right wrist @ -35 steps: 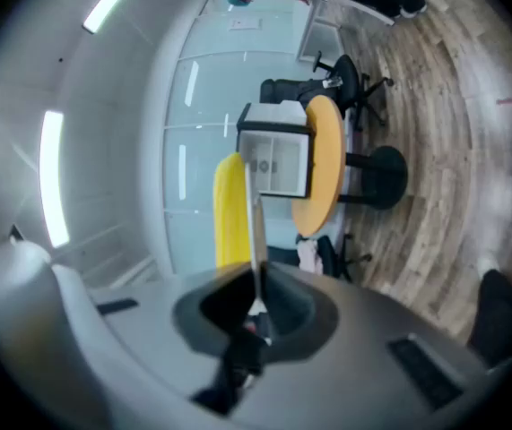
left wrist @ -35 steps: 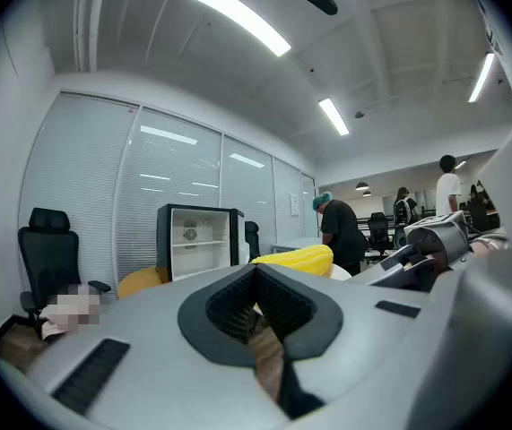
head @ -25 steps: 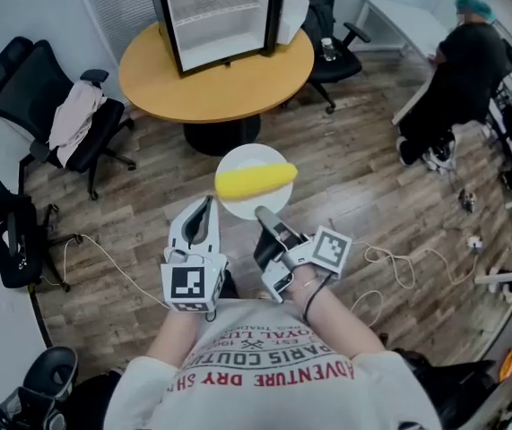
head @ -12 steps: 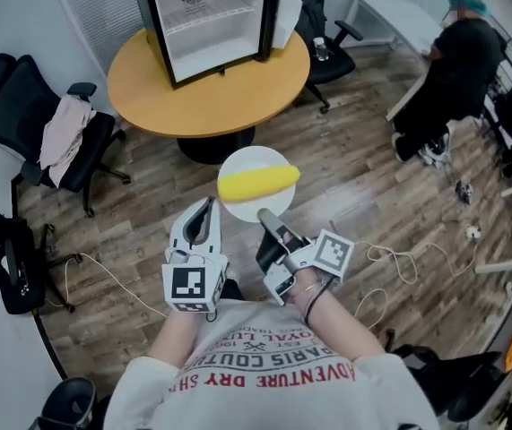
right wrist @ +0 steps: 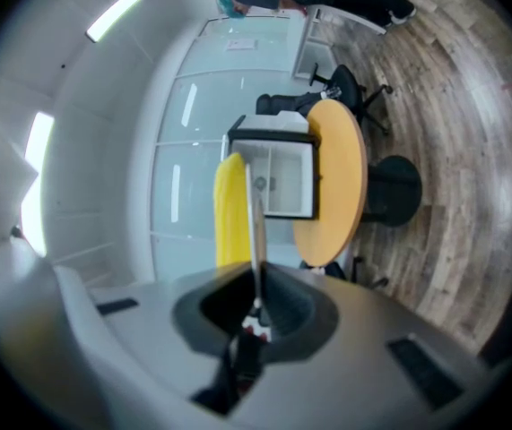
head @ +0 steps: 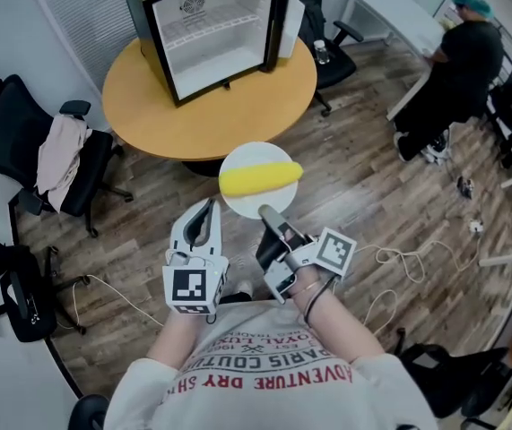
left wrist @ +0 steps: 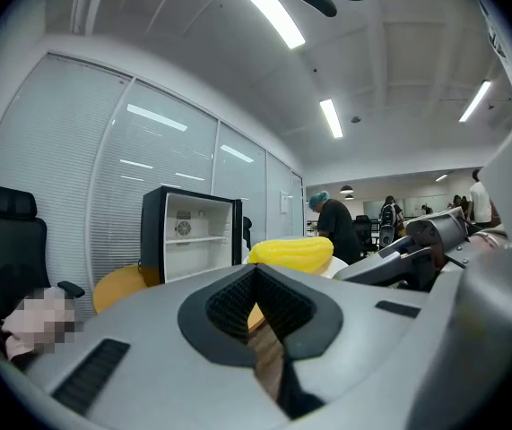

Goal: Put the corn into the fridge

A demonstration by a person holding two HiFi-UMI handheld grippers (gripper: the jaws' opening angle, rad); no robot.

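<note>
A yellow corn cob [head: 260,177] lies on a small white plate [head: 238,200]. My right gripper [head: 270,215] is shut on the plate's near rim and carries it level above the wooden floor. In the right gripper view the plate [right wrist: 255,227] shows edge-on between the jaws of the right gripper [right wrist: 256,307], with the corn [right wrist: 229,211] beside it. My left gripper [head: 204,211] hangs to the left of the plate, shut and empty; in its own view the left gripper [left wrist: 260,285] has the corn [left wrist: 291,252] to its right. Ahead, the black mini fridge [head: 211,30] stands open on a round wooden table [head: 193,119].
Black office chairs [head: 22,124] stand at the left, one draped with a light jacket [head: 56,150]. Another chair [head: 332,47] is behind the table. A person in dark clothes [head: 457,65] works at the far right. White cables [head: 417,267] trail over the floor at the right.
Both grippers and the plate with the corn have come closer to the table and fridge. The right grip on the plate is unchanged, and the left gripper stays shut.
</note>
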